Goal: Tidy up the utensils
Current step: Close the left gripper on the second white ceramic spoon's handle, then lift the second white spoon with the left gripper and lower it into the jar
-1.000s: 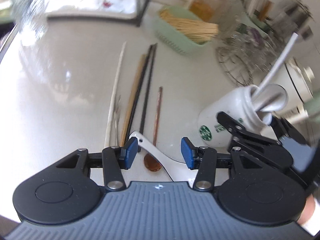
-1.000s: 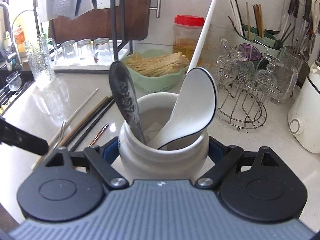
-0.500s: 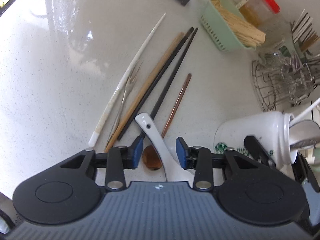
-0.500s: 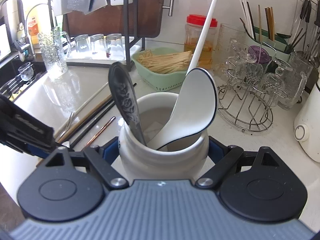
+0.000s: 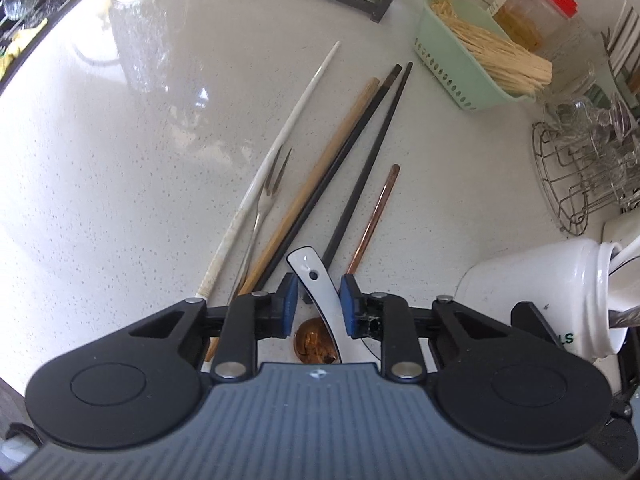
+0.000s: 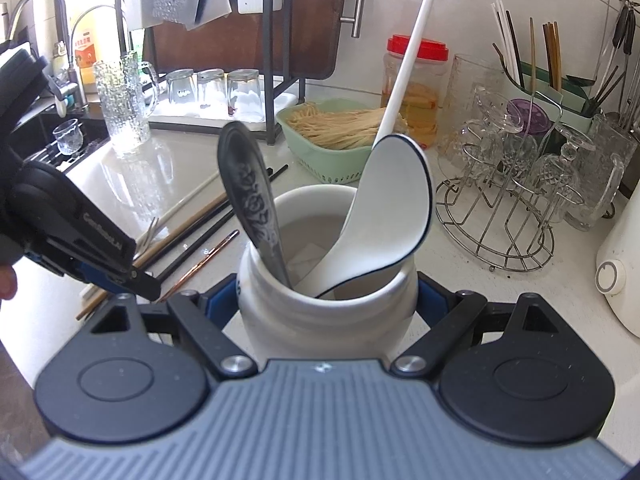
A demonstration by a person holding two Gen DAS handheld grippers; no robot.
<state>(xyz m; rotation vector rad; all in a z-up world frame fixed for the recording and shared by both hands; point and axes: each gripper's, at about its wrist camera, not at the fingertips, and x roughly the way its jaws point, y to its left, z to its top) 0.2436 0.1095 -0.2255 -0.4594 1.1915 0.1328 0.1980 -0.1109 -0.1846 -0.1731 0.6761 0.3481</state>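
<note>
A white ceramic spoon (image 5: 316, 284) lies on the pale counter (image 5: 120, 200), its handle between the blue pads of my left gripper (image 5: 319, 302). The jaws have just been closing. The right pad sits against the handle and a thin gap shows at the left pad. Beside it lie a copper spoon (image 5: 376, 216), two black chopsticks (image 5: 372, 168), a wooden chopstick (image 5: 320, 184), a small fork (image 5: 268, 200) and a white chopstick (image 5: 288, 132). My right gripper (image 6: 328, 300) is shut on a white jar (image 6: 328, 320), tilted. It holds a dark patterned spoon (image 6: 248, 184), a white spoon (image 6: 396, 208) and a white chopstick (image 6: 408, 60).
A green basket of wooden sticks (image 5: 460, 76) and a red-lidded jar (image 5: 536, 12) stand at the back. A wire rack of glasses (image 6: 508, 216) stands right of the jar, a white appliance (image 6: 620, 276) beyond it. A glass mug (image 6: 120, 104) and sink (image 6: 60, 140) are at the left.
My left gripper has come down over the white spoon's handle and its jaws have narrowed around it. The right gripper keeps its hold on the jar.
</note>
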